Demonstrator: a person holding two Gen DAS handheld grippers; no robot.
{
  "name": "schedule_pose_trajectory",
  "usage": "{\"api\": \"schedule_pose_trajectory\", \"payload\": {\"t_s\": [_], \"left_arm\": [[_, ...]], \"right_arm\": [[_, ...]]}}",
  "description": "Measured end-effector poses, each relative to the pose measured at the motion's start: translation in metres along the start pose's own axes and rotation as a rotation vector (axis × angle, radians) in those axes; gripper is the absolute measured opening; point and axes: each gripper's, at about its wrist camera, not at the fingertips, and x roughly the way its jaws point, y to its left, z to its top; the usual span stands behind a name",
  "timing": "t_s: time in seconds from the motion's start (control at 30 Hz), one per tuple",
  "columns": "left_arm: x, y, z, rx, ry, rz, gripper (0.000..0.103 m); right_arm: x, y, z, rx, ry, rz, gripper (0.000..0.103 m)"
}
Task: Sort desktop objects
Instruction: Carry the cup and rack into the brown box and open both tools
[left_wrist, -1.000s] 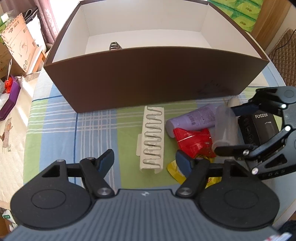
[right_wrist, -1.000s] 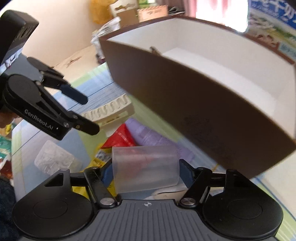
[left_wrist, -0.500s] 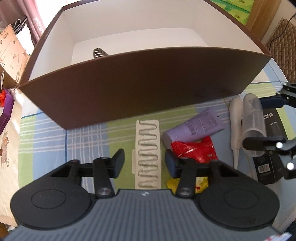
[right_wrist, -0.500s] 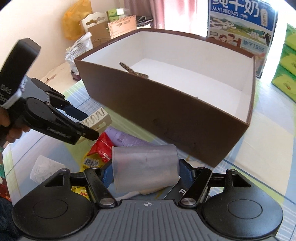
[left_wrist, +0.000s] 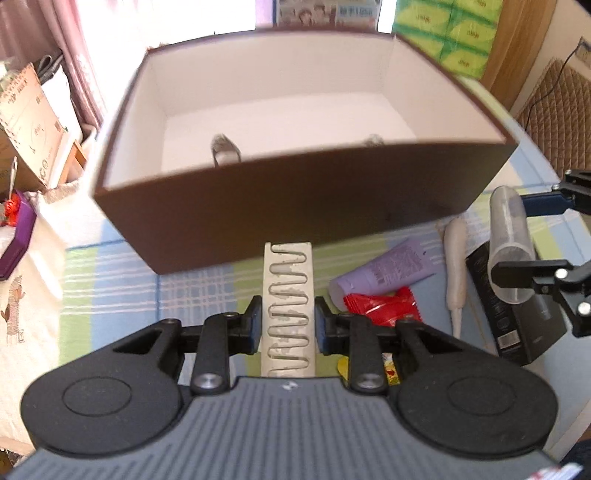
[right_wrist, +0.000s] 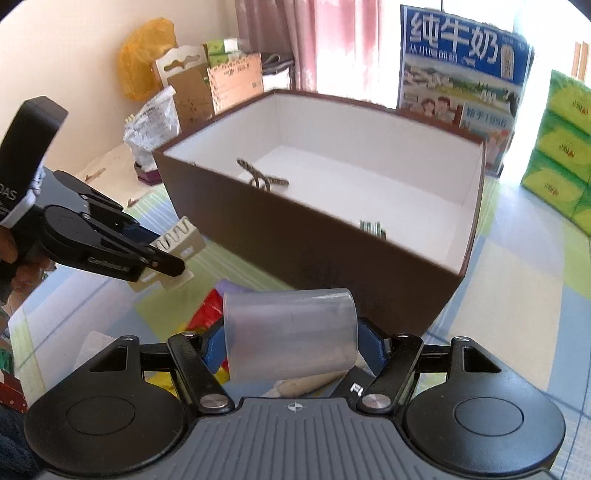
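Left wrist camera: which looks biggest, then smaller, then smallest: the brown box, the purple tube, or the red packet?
1. Brown box, by far the largest.
2. Purple tube and red packet look about alike in size; the tube is partly hidden behind the packet, so I won't rank them.

The brown cardboard box's (left_wrist: 295, 210) front wall hides most of two small metal items (left_wrist: 225, 151) inside, too blurred to identify. A yellow packet (left_wrist: 345, 365) at the desk's near edge is largely covered.
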Motion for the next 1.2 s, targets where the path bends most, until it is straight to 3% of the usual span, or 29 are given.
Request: {"api": "schedule_pose_trajectory", "payload": {"t_s": [0.3,0.57,0.8,1.2], "left_arm": [[-0.064,0.007,0.022,-0.007,-0.157,-0.013,0.023],[-0.082,0.009,0.06,-0.01,-0.247,-0.037,0.023],[-0.064,0.008,0.102,0.004,-0.265,-0.036,0.023],[0.0,0.009,0.154,0.023,-0.183,-0.035,0.023]], "right_arm": [[-0.03,0.01,0.029,-0.022,-0.105,0.004,0.068],[-0.031,0.003,0.059,-0.027,-0.154,-0.057,0.068],[-0.013,-0.016,0.084,-0.033,-0.168,-0.116,0.068],[0.043,-0.064,0.125,-0.032,-0.084,-0.183,0.068]]}}
